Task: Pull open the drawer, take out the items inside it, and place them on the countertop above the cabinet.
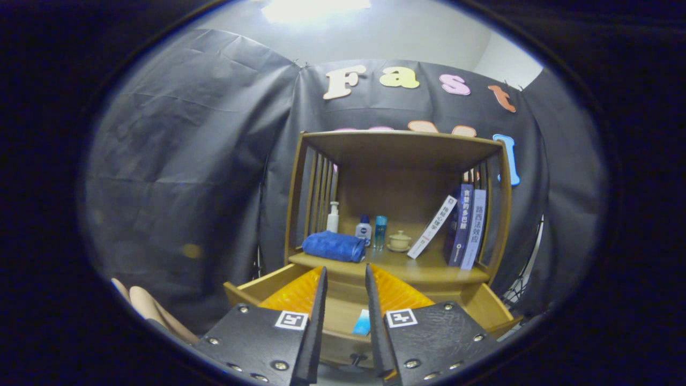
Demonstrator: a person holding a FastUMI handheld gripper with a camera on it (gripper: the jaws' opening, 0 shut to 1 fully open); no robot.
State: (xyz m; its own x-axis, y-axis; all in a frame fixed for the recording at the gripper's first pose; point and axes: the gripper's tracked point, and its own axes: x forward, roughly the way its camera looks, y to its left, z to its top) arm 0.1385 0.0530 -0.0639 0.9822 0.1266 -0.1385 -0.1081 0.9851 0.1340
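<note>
Drawer point(252, 292) open, contents behind fingers point(316, 292)

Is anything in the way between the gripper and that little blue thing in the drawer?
Nothing visible. The drawer is pulled open, the gripper hangs open above it, and the blue item lies in the gap between its fingers, with nothing over it.

gripper point(345, 279) low centre of frame, pointing forward, fingers point(320, 300) parted a bit, nothing between pads, roughly level, not gripping anything
</note>
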